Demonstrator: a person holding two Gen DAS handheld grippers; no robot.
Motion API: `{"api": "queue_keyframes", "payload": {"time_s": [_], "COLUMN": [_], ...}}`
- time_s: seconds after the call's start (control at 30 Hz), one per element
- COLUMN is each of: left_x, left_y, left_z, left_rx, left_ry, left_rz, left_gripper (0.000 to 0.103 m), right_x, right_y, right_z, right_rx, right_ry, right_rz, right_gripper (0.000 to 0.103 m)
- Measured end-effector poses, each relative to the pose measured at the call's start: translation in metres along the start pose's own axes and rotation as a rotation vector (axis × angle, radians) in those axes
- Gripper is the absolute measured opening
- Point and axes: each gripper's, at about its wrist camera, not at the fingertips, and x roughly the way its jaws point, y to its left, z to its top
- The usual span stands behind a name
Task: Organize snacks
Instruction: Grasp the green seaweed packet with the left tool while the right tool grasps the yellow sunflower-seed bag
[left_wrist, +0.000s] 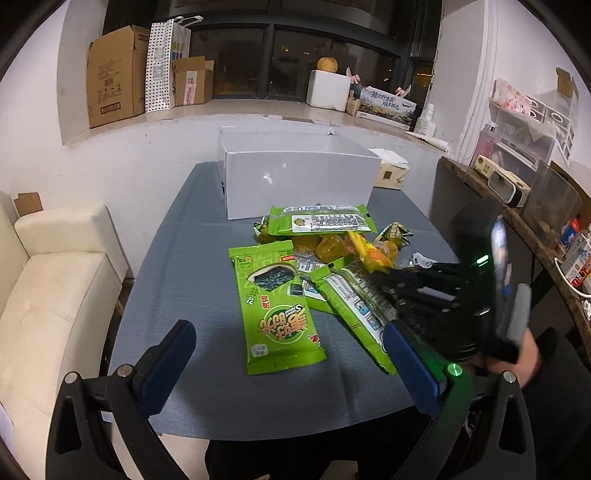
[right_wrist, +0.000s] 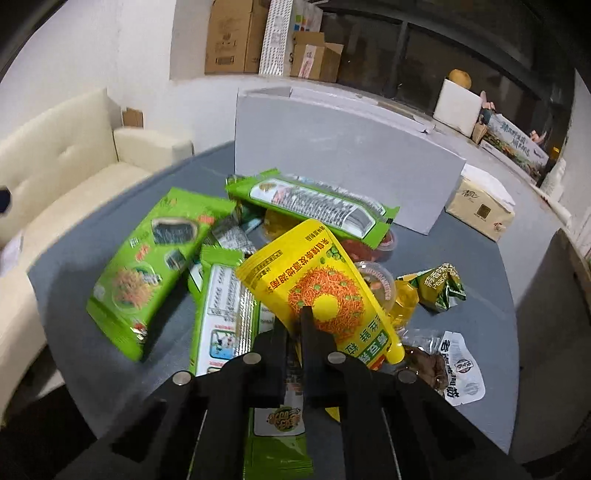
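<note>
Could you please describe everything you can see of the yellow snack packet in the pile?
The yellow snack packet is a glossy, plastic-looking pouch printed with a ring of orange strands and green peas, a green band of white characters and red text along one edge. It lies tilted on top of the snack pile, over the jelly cups and beside a green seaweed packet. The right gripper is shut on its near edge. In the left wrist view only its crumpled edge shows.
</note>
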Motion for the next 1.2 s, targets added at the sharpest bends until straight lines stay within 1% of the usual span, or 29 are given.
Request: {"api": "queue_keyframes", "payload": {"time_s": [0.03, 0.1, 0.23, 0.4, 0.47, 0.53, 0.6, 0.63, 0.67, 0.7, 0.73, 0.8, 0.83, 0.87, 0.93, 1.0, 1.07, 1.13, 1.17, 1.2], "left_x": [0.001, 0.008, 0.035, 0.085, 0.104, 0.108, 0.103, 0.102, 0.1, 0.098, 0.098, 0.097, 0.098, 0.099, 0.103, 0.107, 0.11, 0.113, 0.115, 0.116], "left_y": [0.001, 0.006, 0.02, 0.03, 0.033, 0.034, 0.034, 0.032, 0.03, 0.028, 0.028, 0.027, 0.027, 0.026, 0.026, 0.025, 0.024, 0.025, 0.025, 0.026], "left_z": [0.0, 0.001, 0.006, 0.008, 0.007, 0.006, 0.004, 0.004, 0.004, 0.003, 0.003, 0.003, 0.003, 0.004, 0.003, 0.002, 0.001, 0.0, -0.001, -0.001], "left_rx": [-0.002, -0.009, -0.028, -0.024, -0.029, -0.051, -0.063, -0.055, -0.042, -0.031, -0.025, -0.021, -0.019, -0.016, -0.013, -0.016, -0.015, -0.014, -0.015, -0.018], "left_ry": [0.002, 0.008, 0.043, 0.126, 0.159, 0.164, 0.152, 0.149, 0.146, 0.144, 0.143, 0.145, 0.145, 0.149, 0.156, 0.162, 0.17, 0.176, 0.18, 0.184], "left_rz": [-0.002, -0.003, 0.018, 0.086, 0.117, 0.098, 0.061, 0.052, 0.052, 0.058, 0.059, 0.054, 0.062, 0.068, 0.07, 0.071, 0.074, 0.081, 0.082, 0.083], "left_gripper": [0.103, 0.103, 0.103, 0.103, 0.103, 0.103, 0.103, 0.103, 0.103, 0.103, 0.103, 0.103, 0.103, 0.103, 0.103, 0.103, 0.103, 0.103, 0.103, 0.103], "right_x": [-0.006, -0.017, -0.04, -0.067, -0.069, -0.065, -0.061, -0.059, -0.055, -0.05, -0.048, -0.045, -0.04, -0.034, -0.019, -0.008, 0.001, 0.011, 0.016, 0.024], "right_y": [-0.002, -0.004, 0.0, 0.003, 0.002, 0.001, -0.005, -0.009, -0.013, -0.017, -0.019, -0.025, -0.03, -0.035, -0.048, -0.055, -0.057, -0.054, -0.051, -0.047], "right_z": [0.002, 0.007, 0.012, 0.017, 0.015, 0.012, 0.006, 0.002, -0.001, -0.004, -0.007, -0.012, -0.012, -0.011, -0.01, -0.01, -0.011, -0.014, -0.016, -0.02], "right_rx": [0.024, 0.039, 0.023, 0.031, 0.021, 0.012, 0.012, 0.015, 0.015, -0.002, -0.015, -0.06, -0.062, -0.049, 0.012, 0.055, 0.066, 0.072, 0.061, 0.039], "right_ry": [-0.01, -0.032, -0.076, -0.127, -0.129, -0.113, -0.098, -0.088, -0.078, -0.056, -0.058, -0.07, -0.051, -0.028, 0.027, 0.05, 0.065, 0.099, 0.113, 0.136], "right_rz": [0.02, 0.028, 0.053, 0.052, 0.042, 0.038, 0.036, 0.047, 0.054, 0.05, 0.044, 0.073, 0.076, 0.086, 0.162, 0.217, 0.234, 0.279, 0.274, 0.247], "right_gripper": [0.005, 0.004, 0.003, 0.003, 0.003, 0.003, 0.004, 0.016, 0.056, 0.081, 0.103, 0.103, 0.103, 0.103, 0.103, 0.103, 0.103, 0.103, 0.103, 0.103]}}
